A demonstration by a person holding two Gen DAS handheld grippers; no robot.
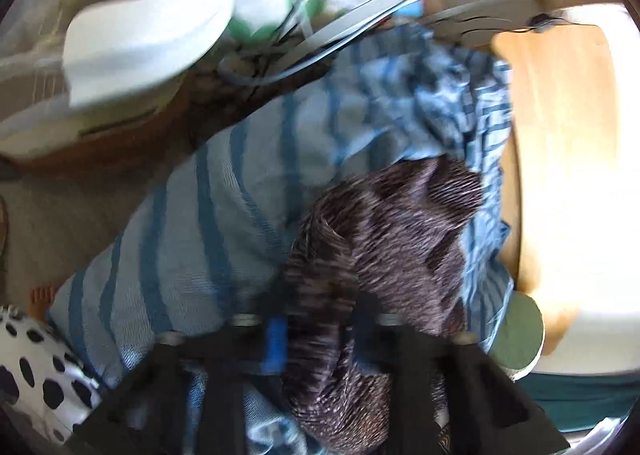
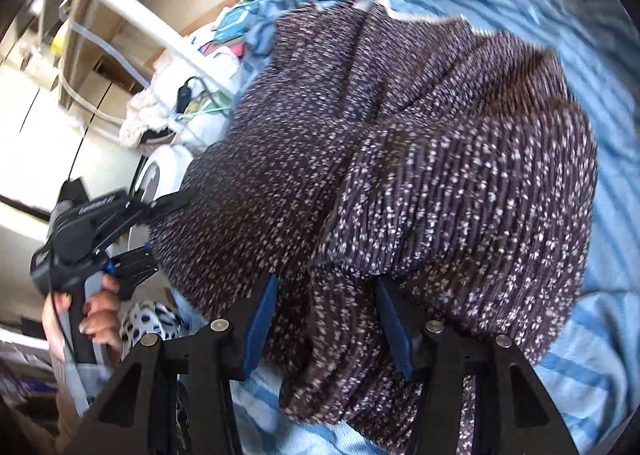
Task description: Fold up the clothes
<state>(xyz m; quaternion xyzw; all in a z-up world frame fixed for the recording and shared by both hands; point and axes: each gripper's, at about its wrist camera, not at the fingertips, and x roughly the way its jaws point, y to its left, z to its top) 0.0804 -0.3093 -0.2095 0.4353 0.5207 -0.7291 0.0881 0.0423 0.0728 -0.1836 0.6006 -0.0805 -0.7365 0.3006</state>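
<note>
Between your right gripper (image 2: 326, 319) fingers sits a bunched fold of the dark speckled pleated garment (image 2: 400, 159); the blue pads stand apart with cloth filling the gap, so it reads as loosely grasping, though I can't tell if they truly pinch. Your left gripper (image 1: 316, 335) has the same garment (image 1: 392, 223) bunched between its fingers; motion blur there, looks clamped on the cloth, not certain. From the right wrist view the left gripper (image 2: 160, 231) bites the garment's far-left edge, with your hand (image 2: 94, 319) on its handle.

Garment lies rumpled and partly lifted over the blue striped sheet (image 1: 208, 195), not flat, not a neat fold. Judgement: you're mid-handling, both tools on one piece, either spreading it or bringing a fold over; the pictures don't settle which. Next move needs an even hold on both edges and tension across the pleats so it doesn't slump.

Long axis seems to run between the two grippers, pleats crossing it; which end is top I can't tell. Farther out: spotted cloth (image 1: 36, 367), wooden board (image 1: 560, 103), white rounded object (image 1: 148, 23), cluttered shelves (image 2: 100, 15).
</note>
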